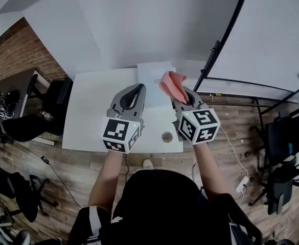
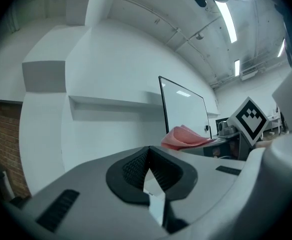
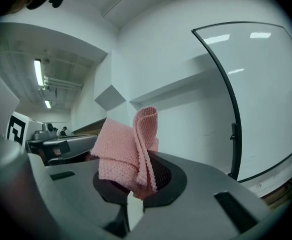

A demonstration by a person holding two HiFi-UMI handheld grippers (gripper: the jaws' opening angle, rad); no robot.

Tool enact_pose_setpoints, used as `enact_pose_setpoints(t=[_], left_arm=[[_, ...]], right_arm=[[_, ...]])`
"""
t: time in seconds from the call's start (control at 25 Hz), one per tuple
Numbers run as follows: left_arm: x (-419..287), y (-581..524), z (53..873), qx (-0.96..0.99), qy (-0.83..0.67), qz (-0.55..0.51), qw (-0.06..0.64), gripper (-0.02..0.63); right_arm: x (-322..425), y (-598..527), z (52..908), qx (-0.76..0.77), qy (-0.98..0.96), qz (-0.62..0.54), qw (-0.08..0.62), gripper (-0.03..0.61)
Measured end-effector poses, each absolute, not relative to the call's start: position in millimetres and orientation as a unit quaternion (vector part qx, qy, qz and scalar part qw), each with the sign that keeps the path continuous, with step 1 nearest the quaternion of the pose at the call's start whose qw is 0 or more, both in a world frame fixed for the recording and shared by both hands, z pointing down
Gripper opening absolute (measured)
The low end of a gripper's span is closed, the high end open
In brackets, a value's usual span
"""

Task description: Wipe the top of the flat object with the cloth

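A flat white object (image 1: 153, 73) lies at the far edge of the white table (image 1: 93, 108). Above the table's middle, my left gripper (image 1: 137, 89) (image 2: 148, 157) is held level and shut, with nothing between its jaws. To its right my right gripper (image 1: 183, 93) (image 3: 140, 183) is shut on a pink knitted cloth (image 1: 171, 84) (image 3: 128, 151). The cloth stands folded up out of the jaws, near the flat object's right corner. The pink cloth (image 2: 185, 136) also shows in the left gripper view, beside the right gripper's marker cube (image 2: 249, 119).
A round grommet (image 1: 167, 136) sits in the table near its front edge. A whiteboard on a black stand (image 1: 272, 34) is at the right, with black chairs (image 1: 287, 142) below it. At the left are another desk (image 1: 21, 86), cables and a chair (image 1: 16, 188).
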State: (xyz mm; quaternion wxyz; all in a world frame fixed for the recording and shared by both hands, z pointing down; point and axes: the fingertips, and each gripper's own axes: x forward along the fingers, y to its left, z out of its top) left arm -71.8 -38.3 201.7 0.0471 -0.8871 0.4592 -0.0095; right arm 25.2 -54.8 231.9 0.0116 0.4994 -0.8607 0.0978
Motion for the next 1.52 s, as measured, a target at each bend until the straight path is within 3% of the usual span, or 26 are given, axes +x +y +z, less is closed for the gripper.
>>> enact_pose_setpoints(t=[0.68,1.24,1.52], left_arm=[[-103.6,-110.0,243.9,-0.907,0.421,-0.004,-0.005,0.009],[-74.6,-131.0,297.0,-0.91,0.41,-0.018,-0.051,0.009],[-58.3,-145.1,314.3,-0.919,0.392,0.001,-0.035,0.009]], right_arm=[[-11.6,-127.2,267.0,0.528,-0.839,0.13,0.038,0.044],[6.2,-155.6,310.1,0.513,-0.842,0.156,0.063,0.044],[15.8,-181.8,336.7,0.496,-0.847,0.169,0.086,0.044]])
